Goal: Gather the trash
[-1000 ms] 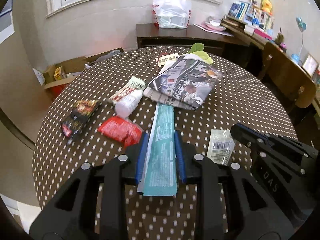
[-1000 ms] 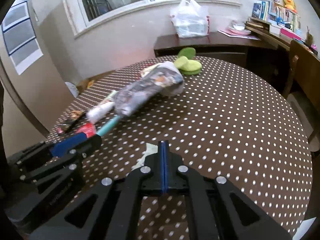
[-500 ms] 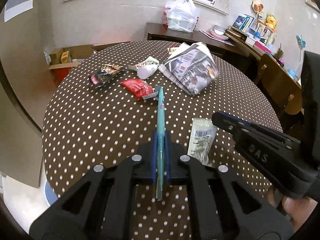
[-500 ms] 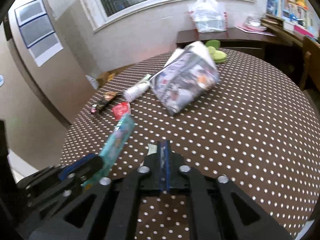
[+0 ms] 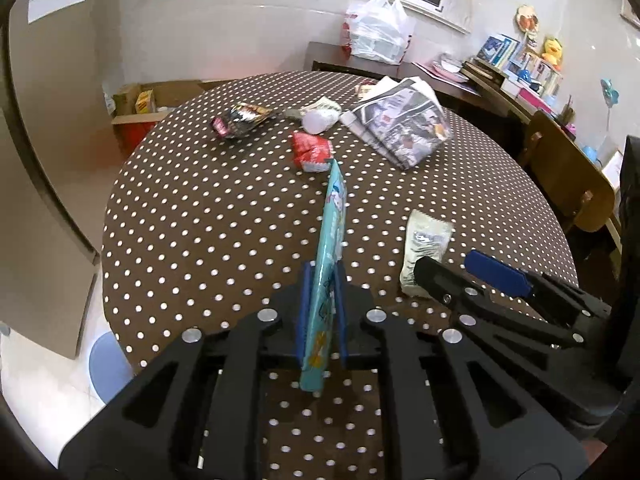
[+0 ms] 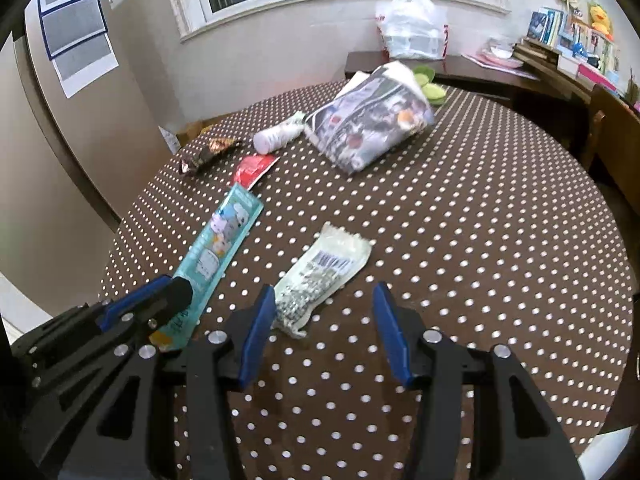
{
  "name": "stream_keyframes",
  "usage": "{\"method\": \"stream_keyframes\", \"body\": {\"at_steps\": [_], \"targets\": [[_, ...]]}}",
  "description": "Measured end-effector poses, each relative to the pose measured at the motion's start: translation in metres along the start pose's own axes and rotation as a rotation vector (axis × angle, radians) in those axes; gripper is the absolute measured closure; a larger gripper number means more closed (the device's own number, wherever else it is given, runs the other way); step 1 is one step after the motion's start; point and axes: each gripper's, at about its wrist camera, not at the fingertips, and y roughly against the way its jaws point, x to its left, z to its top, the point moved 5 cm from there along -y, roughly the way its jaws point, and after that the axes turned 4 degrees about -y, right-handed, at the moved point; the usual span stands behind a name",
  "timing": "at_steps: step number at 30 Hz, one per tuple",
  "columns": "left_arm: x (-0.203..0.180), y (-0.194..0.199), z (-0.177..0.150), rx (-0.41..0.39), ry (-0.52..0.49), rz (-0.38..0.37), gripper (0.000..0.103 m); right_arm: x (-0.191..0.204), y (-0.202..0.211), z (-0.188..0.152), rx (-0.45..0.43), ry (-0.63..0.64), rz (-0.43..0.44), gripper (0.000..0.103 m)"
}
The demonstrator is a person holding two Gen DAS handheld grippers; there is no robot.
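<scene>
In the lower centre of the left wrist view, the left gripper (image 5: 320,312) is clamped on a long teal wrapper (image 5: 330,248), its jaws just easing apart, pads against both faces. The wrapper stands on edge, lifted off the table, probably for carrying away as trash.

In the right wrist view the right gripper (image 6: 324,336) sits low in the frame, jaws about half apart and opening, holding nothing. A clear silvery packet (image 6: 320,276) lies flat just ahead, its near end between the fingertips, likely the next pickup.

Further up the round, brown polka-dot table (image 6: 480,220) lie a red wrapper (image 6: 254,168), a dark snack wrapper (image 6: 208,152), a white bottle (image 6: 278,136) and a folded newspaper (image 6: 372,128). Beyond, a white plastic bag (image 6: 412,32) sits on a sideboard under the window.
</scene>
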Motion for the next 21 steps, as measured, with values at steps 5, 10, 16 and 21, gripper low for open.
{"method": "stream_keyframes", "body": {"at_steps": [5,10,16,21], "targets": [[0.003,-0.007,-0.005,0.018,0.021,-0.017,0.08,0.011,-0.007,0.001,0.028,0.036,0.023,0.085],[0.001,-0.007,-0.004,0.013,0.028,-0.053,0.09,0.009,-0.005,0.003,0.015,0.031,0.048,0.088],[-0.006,0.005,-0.003,-0.041,0.035,-0.073,0.096,0.007,0.01,0.001,-0.02,0.019,0.073,0.088],[-0.005,0.027,0.0,-0.102,0.052,-0.1,0.096,0.013,0.029,0.004,-0.05,0.028,0.106,0.088]]}}
